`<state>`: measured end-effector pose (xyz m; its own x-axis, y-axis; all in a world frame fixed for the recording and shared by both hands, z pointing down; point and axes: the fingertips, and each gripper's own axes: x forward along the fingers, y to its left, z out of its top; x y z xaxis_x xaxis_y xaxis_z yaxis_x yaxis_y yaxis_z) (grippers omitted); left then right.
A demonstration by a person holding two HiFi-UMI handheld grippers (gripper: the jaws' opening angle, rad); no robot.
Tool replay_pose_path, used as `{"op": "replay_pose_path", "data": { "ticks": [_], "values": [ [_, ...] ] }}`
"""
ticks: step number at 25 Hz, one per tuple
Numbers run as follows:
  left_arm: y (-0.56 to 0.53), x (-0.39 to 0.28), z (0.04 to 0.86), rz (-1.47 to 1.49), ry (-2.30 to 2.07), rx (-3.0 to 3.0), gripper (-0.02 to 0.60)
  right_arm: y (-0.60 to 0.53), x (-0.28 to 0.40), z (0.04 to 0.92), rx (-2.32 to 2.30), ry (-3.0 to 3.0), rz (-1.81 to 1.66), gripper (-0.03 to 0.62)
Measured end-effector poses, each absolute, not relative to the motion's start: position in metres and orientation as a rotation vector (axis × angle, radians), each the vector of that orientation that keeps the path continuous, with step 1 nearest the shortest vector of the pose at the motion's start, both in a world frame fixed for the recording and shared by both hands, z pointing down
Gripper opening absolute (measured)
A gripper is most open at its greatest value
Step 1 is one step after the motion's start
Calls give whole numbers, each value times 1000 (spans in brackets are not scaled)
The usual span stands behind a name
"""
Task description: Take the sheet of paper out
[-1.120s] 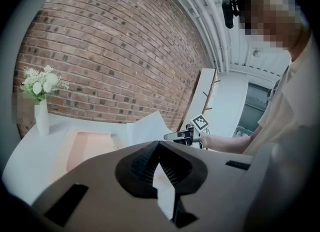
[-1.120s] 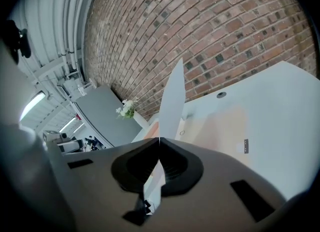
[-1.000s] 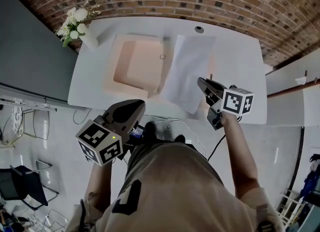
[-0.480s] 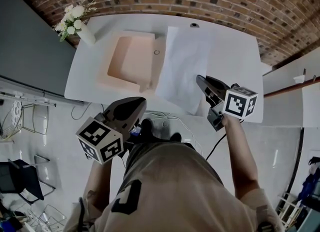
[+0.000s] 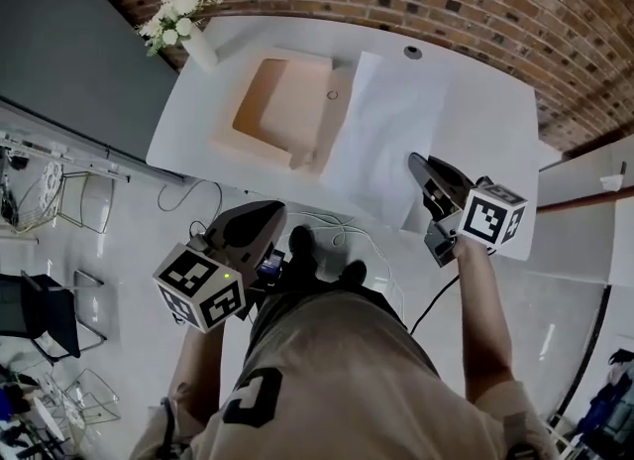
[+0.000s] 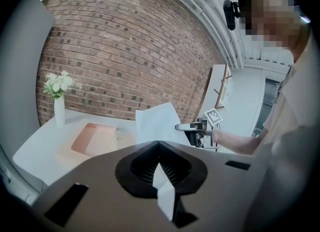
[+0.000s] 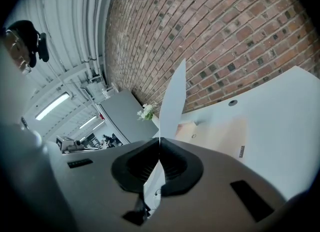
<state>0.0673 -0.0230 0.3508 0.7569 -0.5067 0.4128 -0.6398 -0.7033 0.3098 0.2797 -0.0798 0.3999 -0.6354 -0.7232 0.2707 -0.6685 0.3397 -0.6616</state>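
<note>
A white sheet of paper (image 5: 381, 131) hangs over the white table (image 5: 485, 101), just right of an open peach envelope (image 5: 282, 101). My right gripper (image 5: 417, 162) is shut on the sheet's near right edge and holds it off the table. In the right gripper view the sheet (image 7: 174, 101) rises edge-on from the closed jaws (image 7: 160, 140). My left gripper (image 5: 275, 212) hangs off the table's near edge, close to the person's body, away from the envelope. Its jaws (image 6: 159, 143) meet at the tips. The sheet (image 6: 155, 123) and the envelope (image 6: 92, 138) show beyond them.
A white vase of flowers (image 5: 183, 22) stands at the table's far left corner. A cable hole (image 5: 413, 52) sits near the far edge. A brick wall runs behind the table and a grey partition (image 5: 69, 42) stands at left. Cables (image 5: 337, 240) lie on the floor.
My right gripper has moved right and a little up with the sheet, and the sheet has drawn further off the envelope. The left gripper has stayed near the body.
</note>
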Motion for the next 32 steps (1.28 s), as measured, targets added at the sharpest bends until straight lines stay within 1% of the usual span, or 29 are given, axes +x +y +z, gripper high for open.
{"op": "replay_pose_path", "data": {
  "ticks": [5,17,32],
  "values": [
    [-25,61,353,418,-897,2488,14,-84,281,390,-1312,2547,-1132,25],
    [-40,80,366,430,-736,2554,14,-91,301,371,-1363,2467,-1091,25],
    [-86,63,373,459,-633,2583,14,-117,279,362,-1524,2464,-1060,25]
  ]
}}
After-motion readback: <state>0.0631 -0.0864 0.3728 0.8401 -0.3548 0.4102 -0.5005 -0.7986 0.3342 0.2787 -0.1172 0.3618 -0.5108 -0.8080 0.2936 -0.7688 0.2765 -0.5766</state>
